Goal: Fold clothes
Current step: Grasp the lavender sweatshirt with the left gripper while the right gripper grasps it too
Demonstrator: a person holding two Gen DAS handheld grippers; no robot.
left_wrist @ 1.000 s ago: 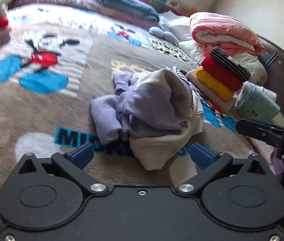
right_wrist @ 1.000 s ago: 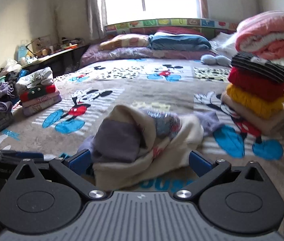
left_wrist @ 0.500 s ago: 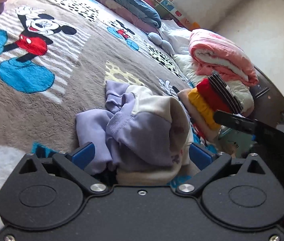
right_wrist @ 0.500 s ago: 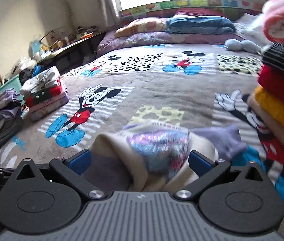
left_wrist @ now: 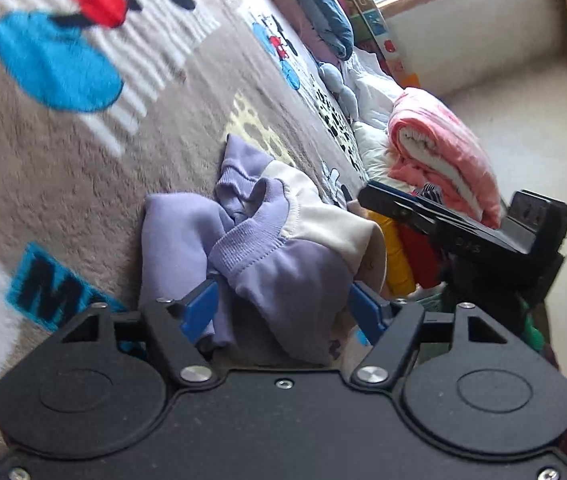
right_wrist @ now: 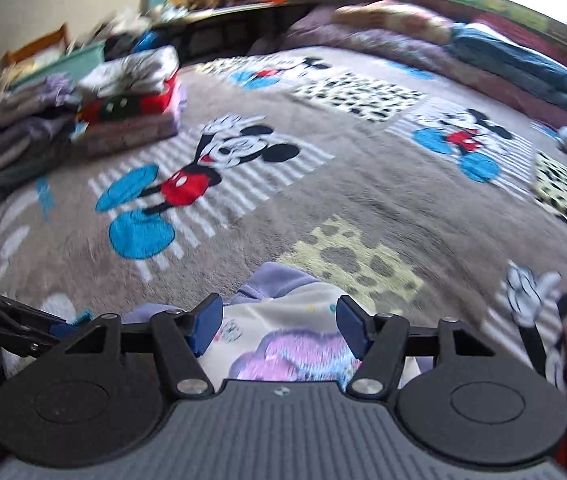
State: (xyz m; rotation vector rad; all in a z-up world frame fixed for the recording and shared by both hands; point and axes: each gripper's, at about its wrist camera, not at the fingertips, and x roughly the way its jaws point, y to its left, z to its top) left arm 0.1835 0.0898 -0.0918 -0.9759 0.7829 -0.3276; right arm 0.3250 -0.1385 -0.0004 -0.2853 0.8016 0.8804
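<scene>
L wrist view: left gripper (left_wrist: 283, 312), black w/ blue pads, sits low over a crumpled lilac-and-cream sweatshirt (left_wrist: 267, 248) lying in a heap on the grey-brown plush cartoon-mouse blanket (left_wrist: 83, 168). Jaws are closing w/ the lilac cloth bunched between them; both pads look to be against the fabric, but a firm clamp can't be confirmed. Right gripper (left_wrist: 367, 200) reaches in from the right, just above the cream part of the heap. Behind it: a rolled pink-and-white quilt (left_wrist: 443, 156) and a stack of folded red and yellow knits (left_wrist: 407, 256), near the sweatshirt.

R wrist view: right gripper (right_wrist: 279, 320) hangs over the cream side of the sweatshirt (right_wrist: 283, 340), print facing up. Jaws closing, cloth below and between the pads; contact unclear, blurred. Far left on the blanket (right_wrist: 323, 200), a pile of folded clothes (right_wrist: 131, 104), well apart from the sweatshirt.
</scene>
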